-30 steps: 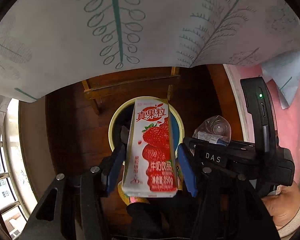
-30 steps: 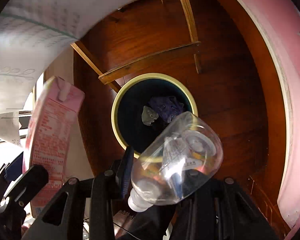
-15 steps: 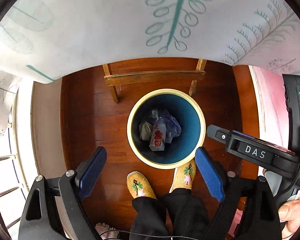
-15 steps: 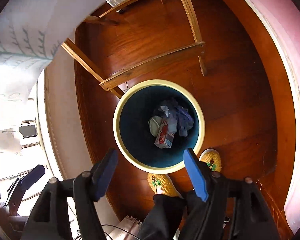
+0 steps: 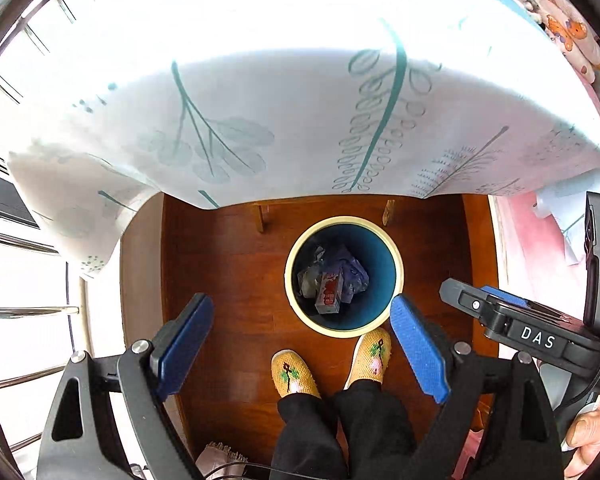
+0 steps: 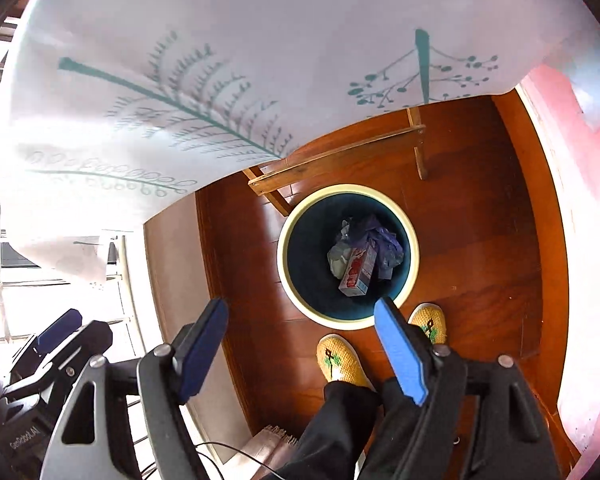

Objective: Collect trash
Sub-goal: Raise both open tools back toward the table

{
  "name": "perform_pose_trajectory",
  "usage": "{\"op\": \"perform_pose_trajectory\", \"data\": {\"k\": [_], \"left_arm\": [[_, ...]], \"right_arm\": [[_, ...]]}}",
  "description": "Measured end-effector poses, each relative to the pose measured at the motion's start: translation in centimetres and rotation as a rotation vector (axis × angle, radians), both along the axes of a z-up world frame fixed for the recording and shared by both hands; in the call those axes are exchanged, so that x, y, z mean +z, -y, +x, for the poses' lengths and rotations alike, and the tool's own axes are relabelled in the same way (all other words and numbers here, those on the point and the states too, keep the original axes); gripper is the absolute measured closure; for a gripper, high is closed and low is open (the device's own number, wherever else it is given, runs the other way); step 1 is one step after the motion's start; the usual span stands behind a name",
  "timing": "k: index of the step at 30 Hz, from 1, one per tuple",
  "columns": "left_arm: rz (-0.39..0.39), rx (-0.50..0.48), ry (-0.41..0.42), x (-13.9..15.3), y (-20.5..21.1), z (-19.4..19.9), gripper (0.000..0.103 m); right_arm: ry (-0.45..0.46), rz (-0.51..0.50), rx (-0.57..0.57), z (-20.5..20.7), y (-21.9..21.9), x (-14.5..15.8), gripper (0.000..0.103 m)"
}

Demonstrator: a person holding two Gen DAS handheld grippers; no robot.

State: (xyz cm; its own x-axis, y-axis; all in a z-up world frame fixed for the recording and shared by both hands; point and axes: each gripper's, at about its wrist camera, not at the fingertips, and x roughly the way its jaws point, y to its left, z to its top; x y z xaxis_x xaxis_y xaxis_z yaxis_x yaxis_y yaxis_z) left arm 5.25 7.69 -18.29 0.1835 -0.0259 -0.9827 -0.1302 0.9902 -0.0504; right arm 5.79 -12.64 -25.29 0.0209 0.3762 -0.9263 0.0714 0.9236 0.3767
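Observation:
A round bin (image 5: pixel 388 240) with a cream rim and blue inside stands on the wooden floor; it also shows in the right wrist view (image 6: pixel 410 236). In it lie a red strawberry milk carton (image 5: pixel 329 294) (image 6: pixel 357 273) and crumpled purple and grey wrappers (image 5: pixel 354 270) (image 6: pixel 382 240). The clear bottle cannot be made out. My left gripper (image 5: pixel 300 312) is open and empty, high above the bin. My right gripper (image 6: pixel 302 314) is open and empty, also high above it.
A table with a white leaf-print cloth (image 5: pixel 300 112) (image 6: pixel 220 80) fills the upper half of both views. Its wooden crossbar (image 6: pixel 332 160) stands just behind the bin. The person's yellow slippers (image 5: pixel 294 374) (image 6: pixel 342 362) stand in front of the bin. A pink surface (image 5: pixel 536 248) lies right.
Both grippers have opened. The milk carton left the left gripper and now lies in the bin; the clear bottle left the right gripper. Both grippers have since risen, and the bin looks smaller.

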Motion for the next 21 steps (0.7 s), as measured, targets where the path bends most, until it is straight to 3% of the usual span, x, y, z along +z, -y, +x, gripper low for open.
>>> {"op": "perform_pose_trajectory", "data": {"k": [10, 21], "left_arm": [[0.029, -0.045, 0.170, 10.4, -1.6, 0.0, 0.014], [0.042, -0.075, 0.376, 20.4, -2.7, 0.3, 0.012]], "right_arm": [[0.146, -0.035, 0.050, -1.6, -1.3, 10.6, 0.027], [0.304, -0.041, -0.011, -0.9, -1.2, 19.5, 0.027]]}}
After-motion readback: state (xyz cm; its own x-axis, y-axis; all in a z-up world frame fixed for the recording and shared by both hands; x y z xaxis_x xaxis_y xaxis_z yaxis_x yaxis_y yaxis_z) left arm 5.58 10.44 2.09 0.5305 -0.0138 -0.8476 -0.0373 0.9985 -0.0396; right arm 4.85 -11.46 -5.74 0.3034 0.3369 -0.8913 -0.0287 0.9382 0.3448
